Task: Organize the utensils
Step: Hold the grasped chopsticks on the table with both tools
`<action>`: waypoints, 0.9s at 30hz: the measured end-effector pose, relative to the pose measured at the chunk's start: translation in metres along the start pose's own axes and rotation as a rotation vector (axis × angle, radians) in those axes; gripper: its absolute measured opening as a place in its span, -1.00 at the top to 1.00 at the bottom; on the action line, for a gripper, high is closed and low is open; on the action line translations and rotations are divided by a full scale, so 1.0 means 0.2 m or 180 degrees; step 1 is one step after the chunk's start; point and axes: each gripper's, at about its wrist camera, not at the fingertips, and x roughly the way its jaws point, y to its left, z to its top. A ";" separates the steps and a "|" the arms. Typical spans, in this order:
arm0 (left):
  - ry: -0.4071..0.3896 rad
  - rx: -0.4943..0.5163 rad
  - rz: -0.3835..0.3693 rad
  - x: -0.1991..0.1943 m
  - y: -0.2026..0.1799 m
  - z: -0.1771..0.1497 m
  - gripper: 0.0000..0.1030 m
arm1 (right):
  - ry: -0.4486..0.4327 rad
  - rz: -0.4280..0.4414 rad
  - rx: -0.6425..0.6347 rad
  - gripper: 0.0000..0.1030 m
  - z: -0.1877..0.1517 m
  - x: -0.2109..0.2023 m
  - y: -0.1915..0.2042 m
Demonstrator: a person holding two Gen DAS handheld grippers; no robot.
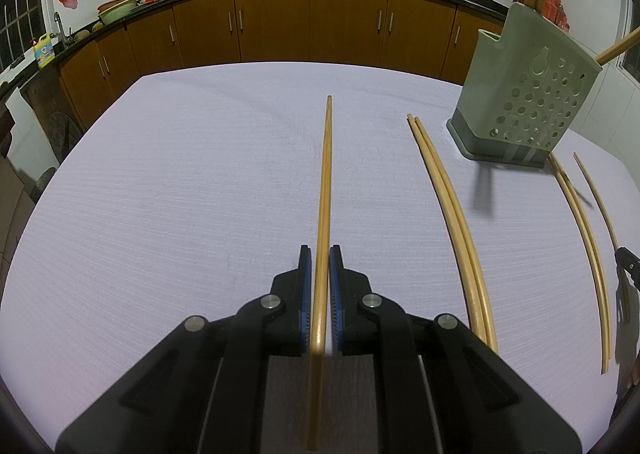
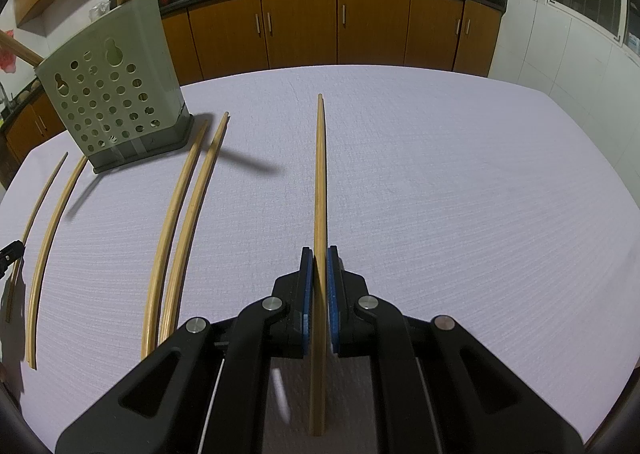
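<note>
Each gripper pinches one chopstick above the table

The left gripper (image 1: 319, 254) clamps a chopstick (image 1: 325, 181), and the right gripper (image 2: 319, 254) clamps another chopstick (image 2: 320, 181); both sticks point forward over the pale tablecloth (image 1: 180, 181). Two loose pairs (image 2: 180, 213) lie beside the green perforated holder (image 2: 116, 93), which has sticks inside

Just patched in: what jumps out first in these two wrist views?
Each hand-held gripper, left and right, is shut on a chopstick, the left chopstick and the right chopstick, pointing ahead over the lilac tablecloth. A green perforated holder already holding chopsticks stands between them, with loose chopstick pairs lying nearby.
</note>
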 end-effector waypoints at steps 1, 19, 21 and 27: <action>0.0000 0.0001 0.0001 0.00 0.00 0.00 0.78 | 0.0000 0.0000 0.0000 0.84 0.00 0.00 0.00; -0.0001 0.0002 -0.0004 0.00 0.01 0.00 0.78 | 0.0001 0.0007 0.0004 0.84 0.00 0.00 0.00; -0.0001 0.0003 -0.0004 0.00 0.01 0.00 0.78 | 0.0001 0.0006 0.0003 0.84 0.00 0.00 0.00; -0.0001 0.0003 -0.0006 0.00 0.01 0.00 0.78 | 0.0001 0.0008 0.0003 0.84 0.00 0.00 -0.01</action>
